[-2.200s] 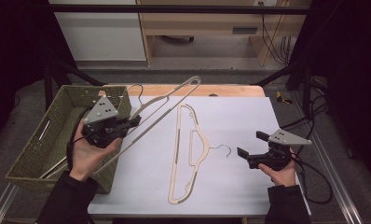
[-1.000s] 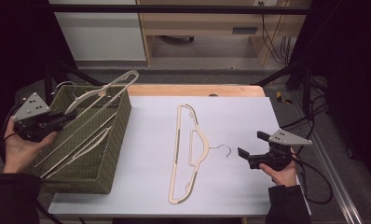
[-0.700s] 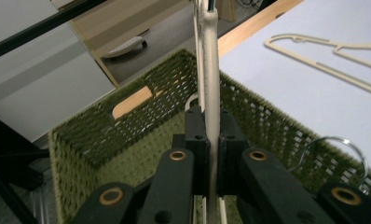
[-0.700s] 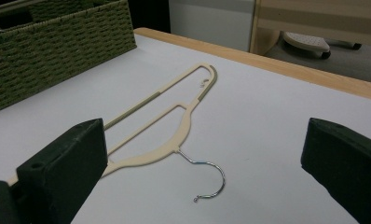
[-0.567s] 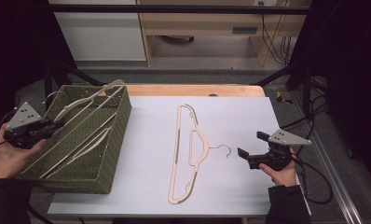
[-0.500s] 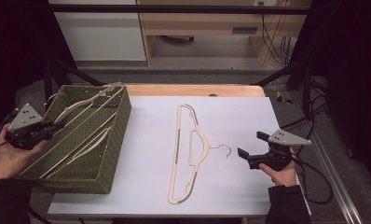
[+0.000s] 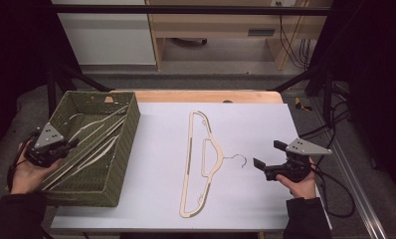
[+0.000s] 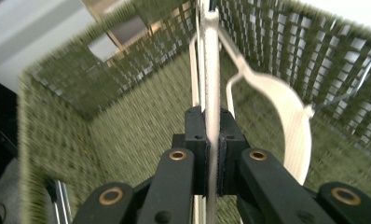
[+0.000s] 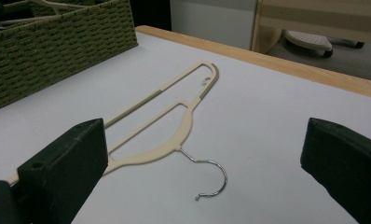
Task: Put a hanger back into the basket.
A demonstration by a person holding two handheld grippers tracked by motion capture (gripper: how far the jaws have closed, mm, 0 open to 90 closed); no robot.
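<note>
The left tongs point(image 8: 211, 163) are clamped tight on a thin cream bar of a hanger point(image 8: 210, 70), the two black pads pressed flat against it from either side; in the high view the left tongs point(image 7: 69, 145) sit at the near left wall of the green woven basket point(image 7: 129, 149), held in the person's left hand point(image 7: 29, 172). The gripped cream hanger runs from the pads into the basket, its curved shoulder point(image 8: 291, 121) hanging over the basket floor; the left gripper view is blurred, so whether the hanger touches the floor I cannot tell. More pale hangers point(image 7: 94, 132) appear to lie slantwise in the basket. The right tongs point(image 9: 202, 158) stand wide open with nothing between the jaws, low above the white bench point(image 9: 277, 121) and pointing toward a second hanger. In the high view the right tongs point(image 7: 265, 158) are held by the right hand point(image 7: 300, 184) near the right side of the bench point(image 7: 156, 164). That second cream hanger point(image 7: 196, 164) lies flat on the middle of the bench, its wire hook point(image 7: 240, 160) turned toward the right tongs, near them but apart, and well clear of the basket.
</note>
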